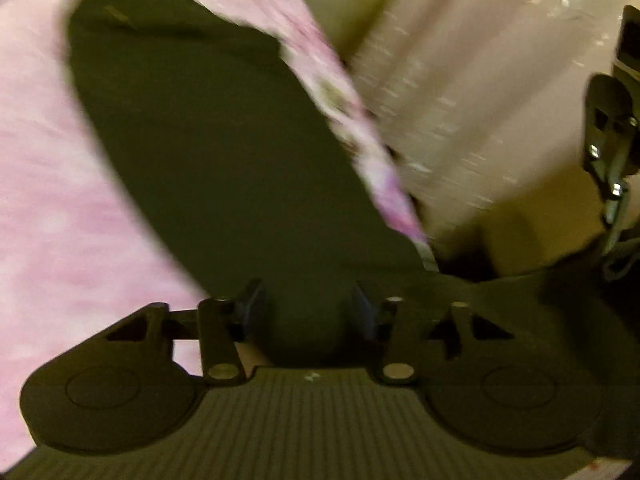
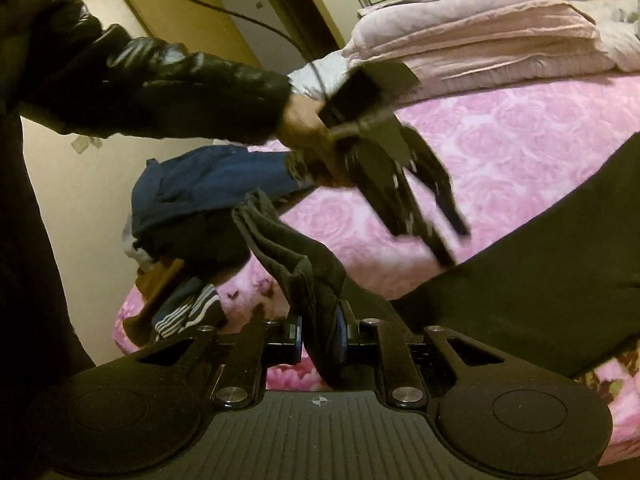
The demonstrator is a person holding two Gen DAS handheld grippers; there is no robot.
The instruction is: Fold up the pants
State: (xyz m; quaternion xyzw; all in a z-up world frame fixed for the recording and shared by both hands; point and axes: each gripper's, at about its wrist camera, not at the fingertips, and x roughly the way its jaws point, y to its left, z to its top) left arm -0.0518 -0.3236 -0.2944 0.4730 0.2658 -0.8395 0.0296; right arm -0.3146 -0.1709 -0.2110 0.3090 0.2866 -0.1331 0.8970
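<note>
Pants [image 2: 552, 280]: black, flat over pink bedspread [image 2: 520, 152].
Right gripper [image 2: 320, 336]: clamped on bunched pants edge.
Left gripper [image 1: 308, 308]: apart, above pants, blurred.
Nearby: clothes pile [image 2: 192, 208] at bed edge.

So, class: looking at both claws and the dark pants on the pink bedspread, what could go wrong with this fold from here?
1. The right claw pinches only a bunched edge of the dark pants; a pull could slip it free.
2. The left claw hangs open above the cloth, so one leg may sag and fold crooked.
3. The clothes pile at the edge of the pink bedspread sits close by; a sweep could snag or topple it.
</note>
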